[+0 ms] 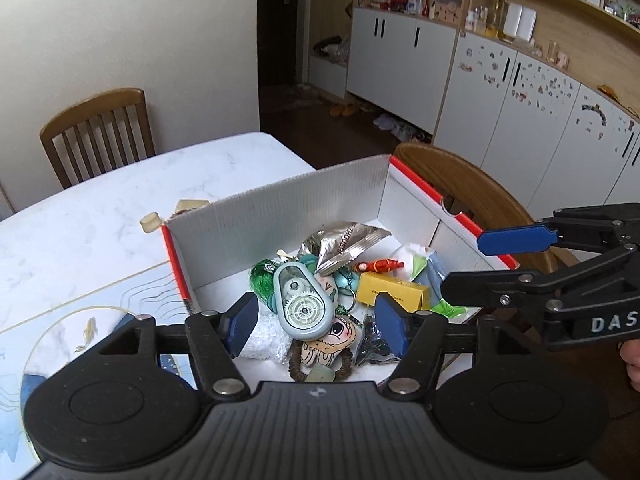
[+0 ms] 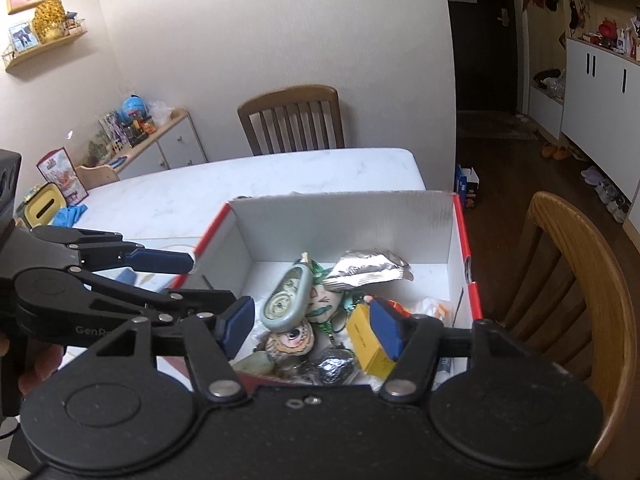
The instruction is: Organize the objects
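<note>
A white cardboard box with red edges (image 1: 280, 208) (image 2: 352, 220) stands on the table and holds several small things: a pale green gear gadget (image 1: 302, 300) (image 2: 286, 300), a yellow box (image 1: 390, 292) (image 2: 370, 346), a silver foil packet (image 1: 346, 242) (image 2: 368, 270), a red toy (image 1: 380, 266), a green fuzzy ball (image 1: 262, 278) and a cartoon keychain (image 1: 340, 338) (image 2: 292, 338). My left gripper (image 1: 318, 326) is open and empty above the box's near end. My right gripper (image 2: 314, 332) is open and empty above the box; it also shows in the left wrist view (image 1: 480, 268).
The white marble table (image 1: 120, 208) (image 2: 280, 184) carries a blue patterned mat (image 1: 60, 344) and small beige pieces (image 1: 152, 222) beside the box. Wooden chairs stand at the far side (image 1: 96, 128) (image 2: 292, 118) and right (image 2: 576, 280). White cabinets (image 1: 520, 120) line the wall.
</note>
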{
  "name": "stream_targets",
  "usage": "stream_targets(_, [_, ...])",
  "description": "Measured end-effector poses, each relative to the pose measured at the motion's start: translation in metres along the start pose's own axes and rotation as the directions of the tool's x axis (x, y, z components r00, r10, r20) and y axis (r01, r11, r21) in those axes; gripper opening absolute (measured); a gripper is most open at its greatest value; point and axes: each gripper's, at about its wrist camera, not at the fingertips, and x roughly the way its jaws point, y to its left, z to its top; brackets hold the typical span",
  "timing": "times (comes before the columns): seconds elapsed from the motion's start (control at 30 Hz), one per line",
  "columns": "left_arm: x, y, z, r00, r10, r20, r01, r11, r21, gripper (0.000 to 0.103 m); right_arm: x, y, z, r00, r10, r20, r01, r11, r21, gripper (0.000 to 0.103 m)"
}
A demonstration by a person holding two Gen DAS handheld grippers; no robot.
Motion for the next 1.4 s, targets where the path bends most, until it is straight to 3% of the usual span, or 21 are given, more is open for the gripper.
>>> stream_targets(0.2, [-0.02, 0.0, -0.005, 0.999, 0.006, 0.046, -0.006, 1.0, -0.009, 0.065, -0.015, 0.01, -0.002, 0.999, 0.021, 0.033, -0.02, 1.0, -0.004, 0.076])
stream_targets(0.27, [-0.026, 0.0, -0.007, 0.998, 0.007, 0.06, -0.007, 1.0, -0.01, 0.075, -0.019, 0.013, -0.003, 0.999, 0.027, 0.041, -0.027, 1.0, -0.005, 0.079])
stream_targets(0.43, [-0.039, 0.0, -0.011, 0.995, 0.021, 0.098, -0.02, 1.0, -0.016, 0.084, -0.029, 0.018, -0.005, 0.996, 0.047, 0.073, -0.046, 0.999, -0.014, 0.088])
stream_targets(0.6, [-0.048, 0.001, -0.013, 0.992, 0.03, 0.123, -0.027, 0.999, -0.028, 0.087, -0.038, 0.021, -0.008, 0.992, 0.061, 0.106, -0.061, 0.998, -0.005, 0.098])
stream_targets(0.67, [-0.05, 0.001, -0.014, 0.991, 0.031, 0.127, -0.027, 0.999, -0.035, 0.1, -0.04, 0.022, -0.009, 0.991, 0.066, 0.112, -0.067, 0.998, -0.002, 0.101])
stream_targets(1.4, [-0.067, 0.0, -0.022, 0.981, 0.069, 0.178, -0.064, 0.997, -0.034, 0.102, -0.046, 0.027, -0.016, 0.989, 0.077, 0.125, -0.08, 0.997, 0.019, 0.102])
